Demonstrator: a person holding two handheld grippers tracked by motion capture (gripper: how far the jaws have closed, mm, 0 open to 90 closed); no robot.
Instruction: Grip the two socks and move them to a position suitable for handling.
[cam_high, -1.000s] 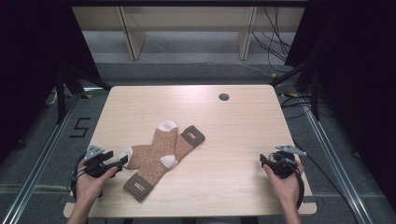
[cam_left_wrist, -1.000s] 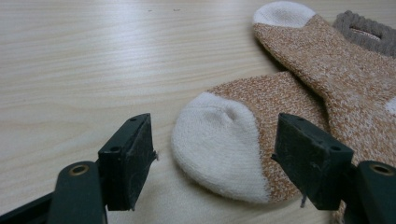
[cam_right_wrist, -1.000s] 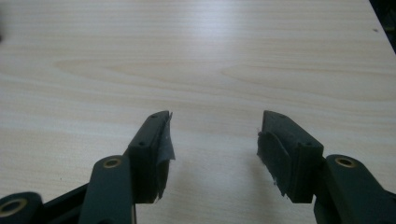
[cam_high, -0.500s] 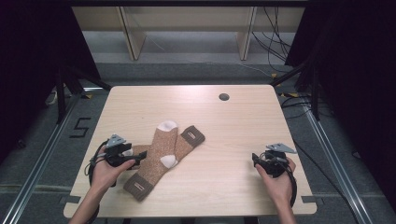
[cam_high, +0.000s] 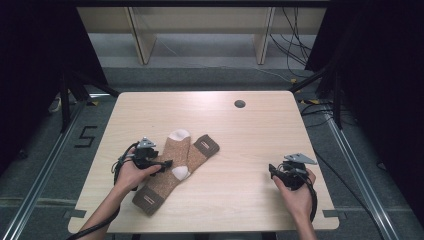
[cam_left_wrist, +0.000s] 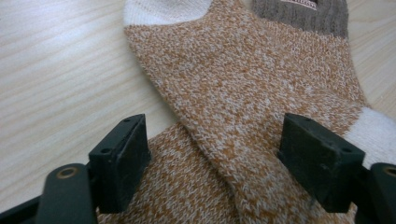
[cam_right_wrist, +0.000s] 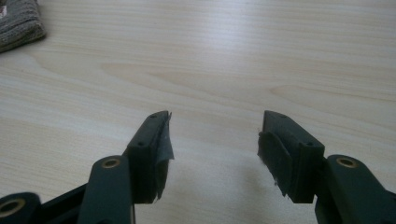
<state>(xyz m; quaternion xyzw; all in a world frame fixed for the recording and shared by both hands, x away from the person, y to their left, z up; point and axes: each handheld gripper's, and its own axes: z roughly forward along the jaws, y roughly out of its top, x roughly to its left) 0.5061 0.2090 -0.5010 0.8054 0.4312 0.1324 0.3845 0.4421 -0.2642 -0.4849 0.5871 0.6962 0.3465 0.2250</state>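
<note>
The two brown socks (cam_high: 175, 167) lie crossed left of the counter's (cam_high: 240, 135) middle, unmoved; the longer runs from its near-left cuff to its far white toe, the other slants far-right; the left tongs (cam_high: 167, 163) have slid rightward over the crossing, released, lately narrowing slightly; the right tongs (cam_high: 272, 172) rest released, well apart.

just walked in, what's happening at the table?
A person works two handheld grippers over a pair of crossed orange-brown socks on the wooden table. The left gripper has moved in over the socks, its jaws open astride the crossing, nothing pinched yet. The right gripper waits open above bare table, apart from the socks.
</note>
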